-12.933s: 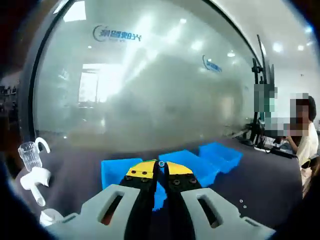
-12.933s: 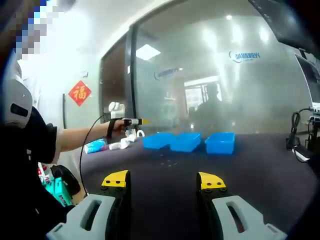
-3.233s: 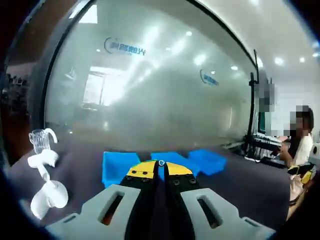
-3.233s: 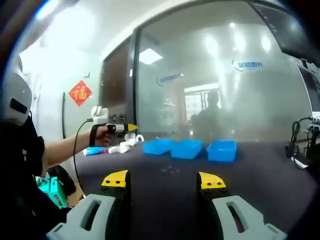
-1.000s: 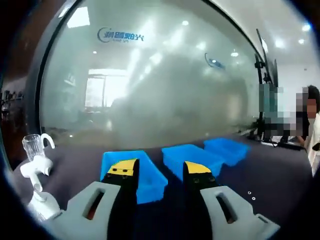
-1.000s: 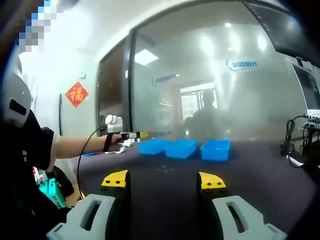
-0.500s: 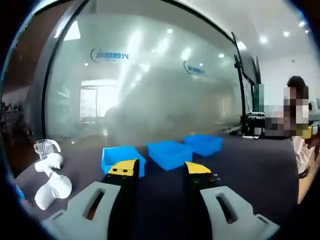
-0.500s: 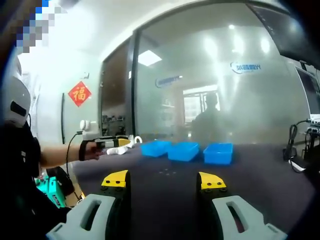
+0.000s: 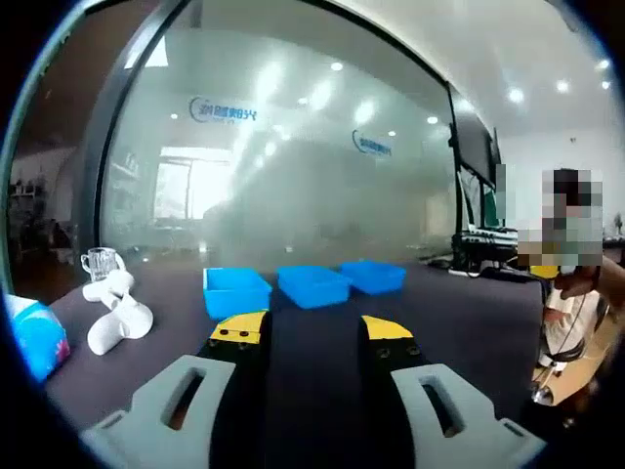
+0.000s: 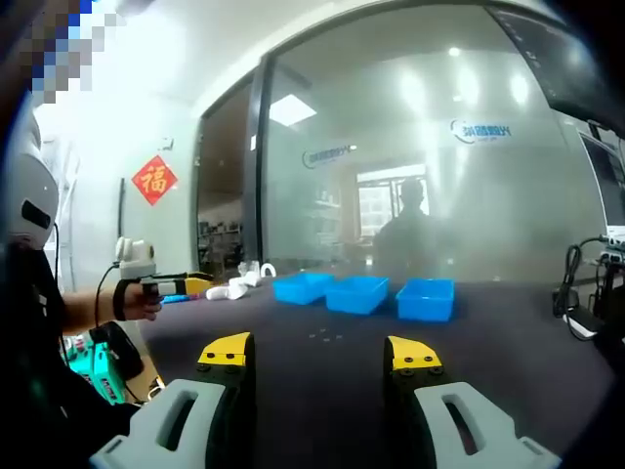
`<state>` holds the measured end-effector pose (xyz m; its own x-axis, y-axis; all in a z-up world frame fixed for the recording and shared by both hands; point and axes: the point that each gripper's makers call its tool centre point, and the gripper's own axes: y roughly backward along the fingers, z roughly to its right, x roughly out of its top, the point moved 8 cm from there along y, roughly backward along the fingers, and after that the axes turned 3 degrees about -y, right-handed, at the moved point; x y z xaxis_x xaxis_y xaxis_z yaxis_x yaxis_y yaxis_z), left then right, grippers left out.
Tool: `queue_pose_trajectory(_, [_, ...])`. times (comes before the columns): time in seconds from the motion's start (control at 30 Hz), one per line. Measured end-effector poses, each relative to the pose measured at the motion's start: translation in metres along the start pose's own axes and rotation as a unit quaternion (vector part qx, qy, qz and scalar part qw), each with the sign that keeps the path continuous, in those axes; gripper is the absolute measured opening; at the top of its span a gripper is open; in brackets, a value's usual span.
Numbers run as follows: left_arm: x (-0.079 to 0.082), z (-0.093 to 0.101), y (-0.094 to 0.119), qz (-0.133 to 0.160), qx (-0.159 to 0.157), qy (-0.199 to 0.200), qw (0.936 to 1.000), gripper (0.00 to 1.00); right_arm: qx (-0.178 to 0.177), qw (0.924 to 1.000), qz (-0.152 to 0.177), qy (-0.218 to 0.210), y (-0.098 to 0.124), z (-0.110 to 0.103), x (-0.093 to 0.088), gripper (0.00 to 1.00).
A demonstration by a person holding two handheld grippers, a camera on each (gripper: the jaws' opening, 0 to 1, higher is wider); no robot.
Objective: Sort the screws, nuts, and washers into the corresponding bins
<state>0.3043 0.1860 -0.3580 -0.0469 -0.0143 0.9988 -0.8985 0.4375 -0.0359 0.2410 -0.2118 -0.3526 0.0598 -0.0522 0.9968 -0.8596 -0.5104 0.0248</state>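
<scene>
In the left gripper view, the left gripper (image 9: 314, 332) holds its jaws spread apart with nothing between them, over the dark table (image 9: 459, 322). Three blue bins (image 9: 305, 284) sit in a row beyond the jaws.

In the right gripper view, the right gripper (image 10: 320, 353) is likewise spread and empty. Small screws, nuts and washers (image 10: 323, 335) lie scattered just ahead; the bins lie farther off.

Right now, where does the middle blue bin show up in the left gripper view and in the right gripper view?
Left gripper view: the middle blue bin sits just above center, between the other two bins.
Right gripper view: the same bin sits right of center, at the far side of the table.
Shared landmark: the frosted glass wall with its blue logo, behind the bins.
</scene>
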Motion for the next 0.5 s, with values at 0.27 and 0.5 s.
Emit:
queue_pose_trajectory(0.27, [-0.0055,-0.0005,0.0070,-0.005,0.004,0.005,1.0000,0.35,0.005,1.0000,-0.003,0.002,-0.0045,-0.0039,0.0002,0.48])
queue_pose_trajectory(0.5, [-0.0050,0.0061,0.0076,-0.003,-0.008,-0.011,0.9999,0.35,0.002,1.0000,-0.008,0.004,-0.0039,-0.0037,-0.0003,0.48])
